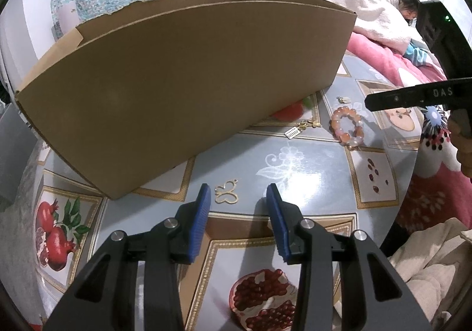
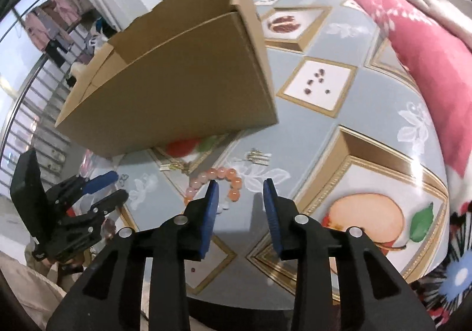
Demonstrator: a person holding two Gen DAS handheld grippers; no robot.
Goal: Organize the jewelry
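Observation:
An open-topped cardboard box (image 1: 183, 80) stands on the patterned table (image 1: 309, 171). My left gripper (image 1: 238, 192) is open over the table, with nothing between its blue pads; a gold butterfly pendant (image 1: 226, 198) lies flat just beyond its tips. An orange bead bracelet (image 1: 347, 127) lies to the right of the box, with a gold charm and tag (image 1: 301, 128) and a small earring (image 1: 342, 99) near it. In the right wrist view my right gripper (image 2: 240, 186) is open and empty. The bracelet (image 2: 224, 176) lies just past its left finger, partly hidden. Gold pins (image 2: 258, 157) lie beyond.
The box (image 2: 177, 89) fills the left half of the table. A pink blanket (image 2: 413, 36) borders the table's right side, and a person lies under bedding (image 1: 377, 15) at the back. The left gripper (image 2: 113, 186) shows at the left of the right wrist view.

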